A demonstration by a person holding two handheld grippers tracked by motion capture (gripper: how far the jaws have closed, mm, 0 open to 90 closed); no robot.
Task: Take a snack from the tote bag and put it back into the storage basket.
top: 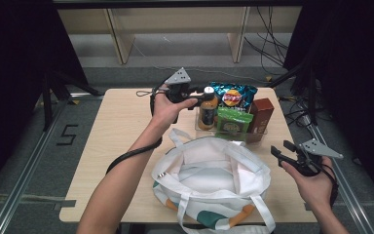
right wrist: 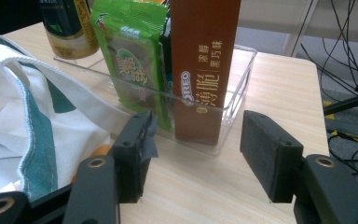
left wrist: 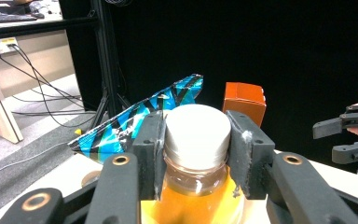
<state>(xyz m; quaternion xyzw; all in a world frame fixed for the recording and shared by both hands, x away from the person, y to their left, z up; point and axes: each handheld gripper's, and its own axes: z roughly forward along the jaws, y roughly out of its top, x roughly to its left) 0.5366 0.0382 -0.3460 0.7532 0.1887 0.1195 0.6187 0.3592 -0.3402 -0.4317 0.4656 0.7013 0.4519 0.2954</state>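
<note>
The right gripper (right wrist: 196, 154) is held low over the table (right wrist: 279, 79), its two black jaws standing apart with nothing between them. Just beyond them a clear tray (right wrist: 235, 88) is seen, in which a brown box (right wrist: 203, 60) and a green packet (right wrist: 130, 51) stand upright, side by side. A bottle (right wrist: 70, 25) is seen behind the packet. A white bag (right wrist: 23, 116) with green trim lies at the left.
</note>
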